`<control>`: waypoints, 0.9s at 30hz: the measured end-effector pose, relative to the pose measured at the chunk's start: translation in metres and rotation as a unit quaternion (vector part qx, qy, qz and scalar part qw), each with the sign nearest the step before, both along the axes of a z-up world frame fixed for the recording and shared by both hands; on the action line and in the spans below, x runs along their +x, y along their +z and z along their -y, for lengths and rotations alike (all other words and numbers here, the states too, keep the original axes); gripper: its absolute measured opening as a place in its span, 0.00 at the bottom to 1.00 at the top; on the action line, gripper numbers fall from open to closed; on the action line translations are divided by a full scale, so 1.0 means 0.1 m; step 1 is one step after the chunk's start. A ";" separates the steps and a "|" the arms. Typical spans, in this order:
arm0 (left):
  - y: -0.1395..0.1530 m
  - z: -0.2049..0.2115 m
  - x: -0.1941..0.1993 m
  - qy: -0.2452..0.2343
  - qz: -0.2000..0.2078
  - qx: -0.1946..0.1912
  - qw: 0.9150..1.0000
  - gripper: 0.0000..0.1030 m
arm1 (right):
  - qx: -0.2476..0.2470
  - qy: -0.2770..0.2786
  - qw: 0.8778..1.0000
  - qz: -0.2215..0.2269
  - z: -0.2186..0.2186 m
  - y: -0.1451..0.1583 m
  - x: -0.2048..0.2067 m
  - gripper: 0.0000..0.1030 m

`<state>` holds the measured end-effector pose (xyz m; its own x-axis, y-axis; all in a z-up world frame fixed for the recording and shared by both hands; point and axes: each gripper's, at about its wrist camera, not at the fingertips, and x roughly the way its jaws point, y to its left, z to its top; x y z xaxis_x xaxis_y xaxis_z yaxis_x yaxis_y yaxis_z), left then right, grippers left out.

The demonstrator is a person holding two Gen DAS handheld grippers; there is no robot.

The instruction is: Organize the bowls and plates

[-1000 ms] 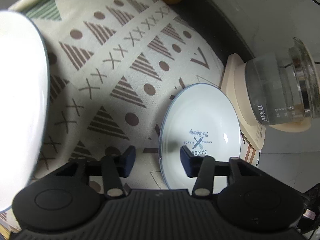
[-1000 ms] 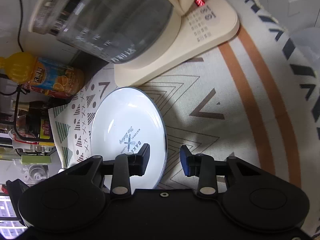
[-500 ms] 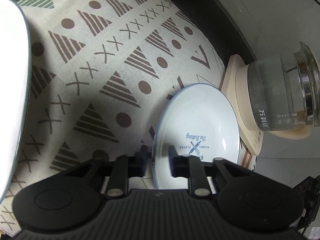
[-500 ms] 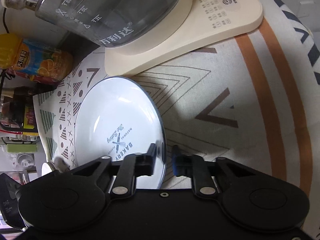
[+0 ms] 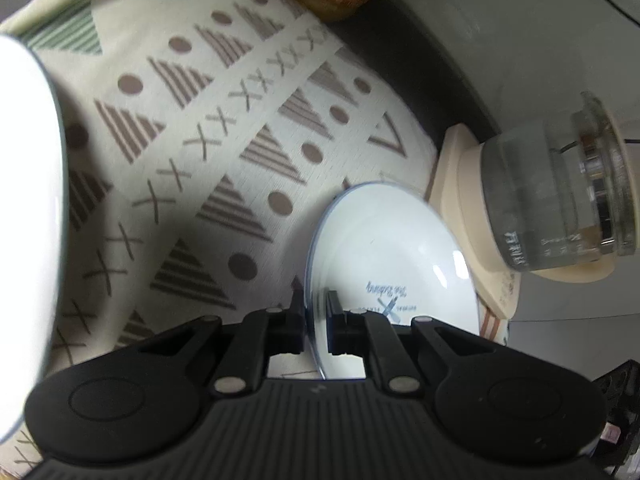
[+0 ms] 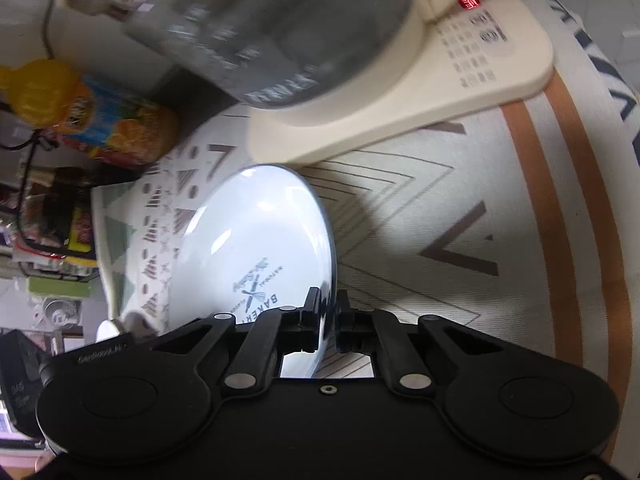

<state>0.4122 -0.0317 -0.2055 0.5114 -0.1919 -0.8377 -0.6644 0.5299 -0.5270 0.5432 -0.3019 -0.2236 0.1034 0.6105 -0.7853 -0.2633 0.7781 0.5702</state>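
Note:
A small white plate (image 5: 392, 256) with a blue rim and a "Bakery" print is held by both grippers at opposite edges. My left gripper (image 5: 316, 320) is shut on its left rim. My right gripper (image 6: 329, 320) is shut on its right rim; the plate also shows in the right wrist view (image 6: 260, 248). The plate sits tilted, lifted off the patterned cloth (image 5: 200, 152). A larger white dish (image 5: 28, 216) fills the far left of the left wrist view.
A glass kettle (image 5: 560, 208) stands on a cream base (image 6: 440, 92) just beyond the plate. An orange juice bottle (image 6: 100, 120) lies at the cloth's far edge, beside dark jars (image 6: 52, 216). A second mat with orange bands (image 6: 560, 220) lies to the right.
Both grippers closed from open onto the plate's opposite rims. The plate has since tipped up and risen off the cloth, and both views are blurred by motion.

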 end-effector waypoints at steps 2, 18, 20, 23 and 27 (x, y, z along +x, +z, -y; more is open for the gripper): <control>0.05 0.00 0.00 -0.003 0.001 0.010 1.000 0.08 | 0.000 0.005 1.000 0.005 -0.01 0.06 -0.02 0.08; 0.48 -0.14 -0.30 0.002 0.026 0.036 0.999 0.08 | 0.010 0.037 0.996 0.075 -0.26 0.57 -0.32 0.08; 0.53 -0.20 -0.38 0.004 0.034 0.035 0.999 0.08 | 0.013 0.035 0.996 0.085 -0.33 0.64 -0.40 0.09; 0.60 -0.29 -0.48 0.000 0.047 0.037 0.998 0.08 | 0.018 0.025 0.995 0.098 -0.40 0.73 -0.54 0.09; 0.70 -0.39 -0.65 -0.011 0.057 0.046 0.997 0.08 | 0.021 0.008 0.994 0.108 -0.51 0.81 -0.73 0.09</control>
<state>0.3471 0.0077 -0.1360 0.6001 -0.1298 -0.7893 -0.5910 0.5930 -0.5468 0.4700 -0.2510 -0.1428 0.2562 0.6446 -0.7203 -0.3958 0.7498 0.5302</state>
